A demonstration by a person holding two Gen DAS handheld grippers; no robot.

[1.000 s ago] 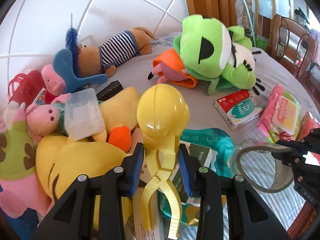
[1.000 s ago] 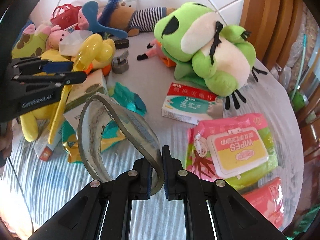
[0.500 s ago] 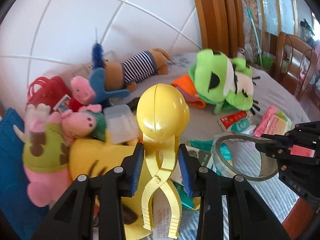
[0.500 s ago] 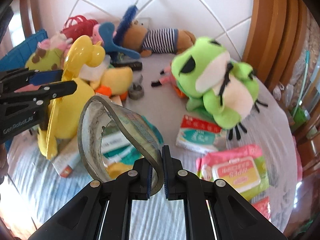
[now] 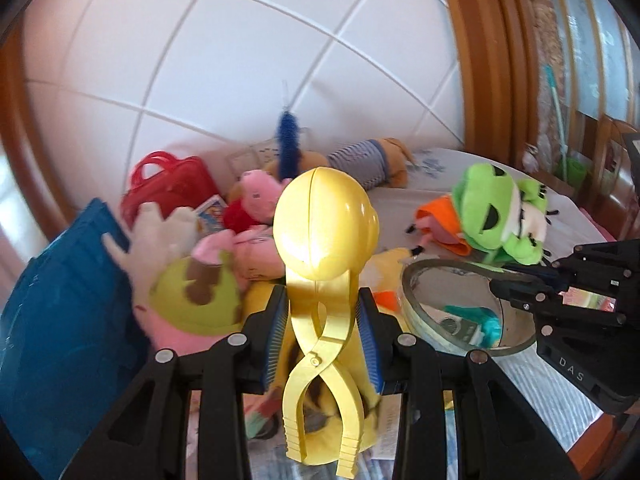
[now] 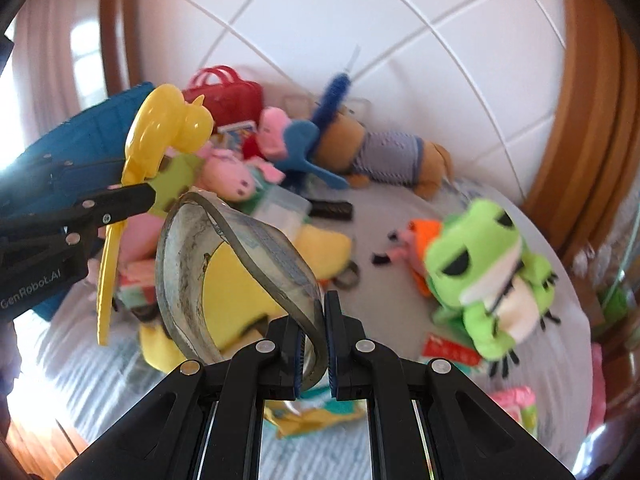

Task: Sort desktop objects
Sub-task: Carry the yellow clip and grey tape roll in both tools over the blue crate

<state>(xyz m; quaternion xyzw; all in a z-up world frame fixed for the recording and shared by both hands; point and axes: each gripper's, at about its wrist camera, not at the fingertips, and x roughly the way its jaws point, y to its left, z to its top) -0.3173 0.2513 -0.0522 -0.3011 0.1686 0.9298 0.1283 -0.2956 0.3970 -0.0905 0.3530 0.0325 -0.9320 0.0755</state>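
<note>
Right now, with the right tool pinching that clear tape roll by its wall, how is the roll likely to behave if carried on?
The tape roll looks squashed out of round, so it is probably thin and flexible, not stiff. Held by the right tool at one edge only, it may swing or twist. It seems light: mostly a hollow ring.

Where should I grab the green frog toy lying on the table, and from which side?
Take the green frog toy across its broad head, coming down from above. It lies on its side on the table with bare cloth toward the wall, and the head is its bulkiest, softest part; the thin black limbs would slip.
</note>
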